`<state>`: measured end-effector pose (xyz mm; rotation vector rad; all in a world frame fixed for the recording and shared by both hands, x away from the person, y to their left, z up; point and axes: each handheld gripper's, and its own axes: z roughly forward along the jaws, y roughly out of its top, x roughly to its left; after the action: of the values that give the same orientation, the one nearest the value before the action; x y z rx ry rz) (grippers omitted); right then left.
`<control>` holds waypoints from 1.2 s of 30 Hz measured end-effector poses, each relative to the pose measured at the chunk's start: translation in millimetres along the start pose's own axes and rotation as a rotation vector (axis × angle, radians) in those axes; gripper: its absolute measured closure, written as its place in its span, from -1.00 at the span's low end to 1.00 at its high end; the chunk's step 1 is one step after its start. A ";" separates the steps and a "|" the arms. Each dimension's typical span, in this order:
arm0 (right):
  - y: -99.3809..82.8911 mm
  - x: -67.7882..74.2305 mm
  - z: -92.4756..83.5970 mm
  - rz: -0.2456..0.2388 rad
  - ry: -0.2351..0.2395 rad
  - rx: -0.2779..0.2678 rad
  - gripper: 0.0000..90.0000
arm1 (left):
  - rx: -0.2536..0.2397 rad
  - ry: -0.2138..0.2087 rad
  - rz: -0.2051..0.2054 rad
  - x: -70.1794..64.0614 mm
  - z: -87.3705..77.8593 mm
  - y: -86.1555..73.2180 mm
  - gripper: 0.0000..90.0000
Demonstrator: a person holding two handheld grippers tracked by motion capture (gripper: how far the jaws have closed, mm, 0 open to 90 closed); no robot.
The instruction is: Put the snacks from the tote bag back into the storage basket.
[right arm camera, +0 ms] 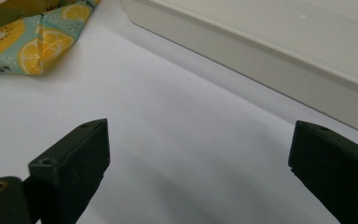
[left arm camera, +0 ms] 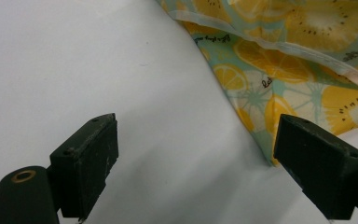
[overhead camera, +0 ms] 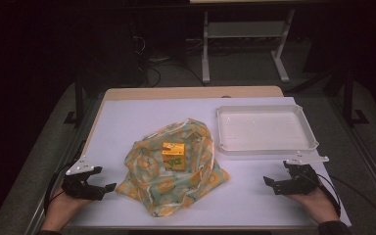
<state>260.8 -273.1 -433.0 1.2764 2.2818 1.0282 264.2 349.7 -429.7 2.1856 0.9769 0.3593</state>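
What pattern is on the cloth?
Orange citrus and kiwi slices on teal, with a pale hem; the cloth shows best in the left gripper view.

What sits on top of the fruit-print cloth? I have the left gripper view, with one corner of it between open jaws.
Observer: A small yellow box rests on the cloth, near its middle.
Operator: Anything else on the table?
Observer: A white tray lies at the far right, empty.
Operator: And the other gripper?
Observer: The right gripper rests near the tray's front edge, jaws open, nothing between them.
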 end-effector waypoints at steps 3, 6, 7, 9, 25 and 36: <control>0.8 -0.3 1.1 -0.004 0.003 -0.002 -0.89 | 0.004 -0.007 -0.002 0.0 0.2 0.5 -0.70; 1.8 0.2 2.0 -0.003 0.001 0.003 -0.89 | -0.006 -0.011 -0.009 0.5 -1.7 2.1 -0.70; 2.0 0.1 1.9 -0.006 0.001 0.000 -0.89 | -0.010 -0.014 -0.012 0.5 -3.1 2.7 -0.69; 2.2 0.3 1.6 -0.006 -0.001 -0.002 -0.89 | -0.024 -0.019 -0.016 0.2 -5.9 3.8 -0.65; 6.0 1.2 6.9 -0.012 0.024 0.005 -0.89 | -0.082 -0.005 0.002 -10.0 -16.4 22.9 -0.54; 12.4 9.7 4.4 -0.021 0.017 -0.023 -0.88 | -0.124 -0.040 -0.002 -18.6 -17.0 43.5 -0.49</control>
<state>265.5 -258.9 -426.5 1.2364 2.2844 1.0591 266.6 324.1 -386.5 2.0719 0.9107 0.3638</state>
